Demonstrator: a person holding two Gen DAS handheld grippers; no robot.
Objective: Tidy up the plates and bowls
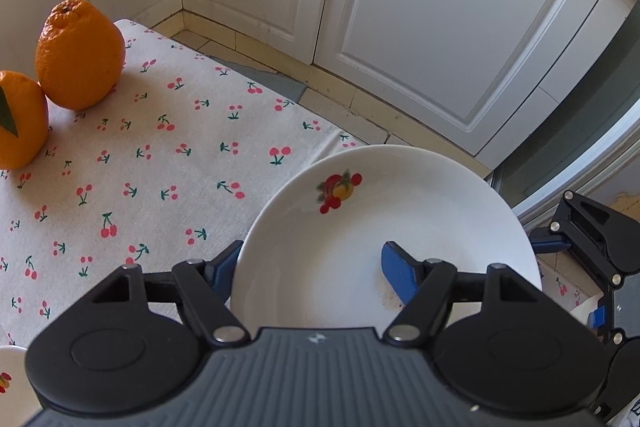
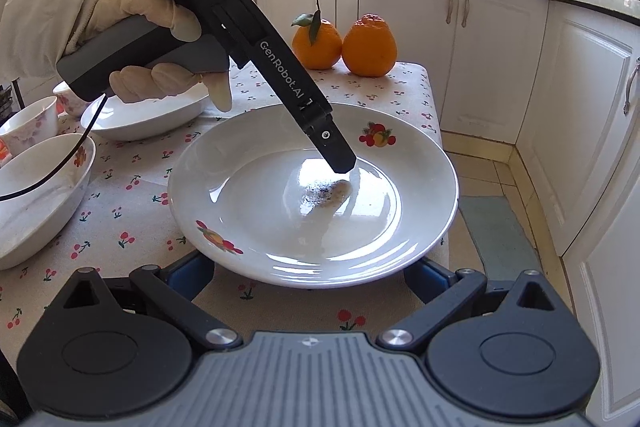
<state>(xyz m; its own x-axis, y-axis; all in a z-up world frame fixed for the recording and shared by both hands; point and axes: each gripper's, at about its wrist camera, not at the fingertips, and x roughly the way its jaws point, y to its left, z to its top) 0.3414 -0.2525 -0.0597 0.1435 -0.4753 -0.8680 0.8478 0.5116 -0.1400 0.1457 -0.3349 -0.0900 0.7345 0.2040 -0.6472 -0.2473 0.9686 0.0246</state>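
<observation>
A white plate (image 1: 360,227) (image 2: 280,211) with fruit prints sits at the right end of the cherry-print table, with a dark smear in its well. My left gripper (image 1: 310,259) (image 2: 340,163), held by a gloved hand (image 2: 152,15), is shut on the plate's side: one blue finger (image 1: 396,267) presses inside the well and the other (image 1: 222,271) sits outside under the rim. My right gripper (image 2: 306,267) (image 1: 573,281) is open. Its two blue fingers (image 2: 188,275) are spread wide, with their tips hidden beneath the plate's near rim. I cannot tell whether the plate rests on the cloth.
Two oranges (image 2: 318,43) (image 1: 80,55) stand at the table's far end. A big white bowl (image 2: 40,195), a shallow white dish (image 2: 144,115) and a small flowered bowl (image 2: 30,127) stand on the left. White cabinets (image 2: 500,47) and tiled floor (image 2: 492,179) border the table's right edge.
</observation>
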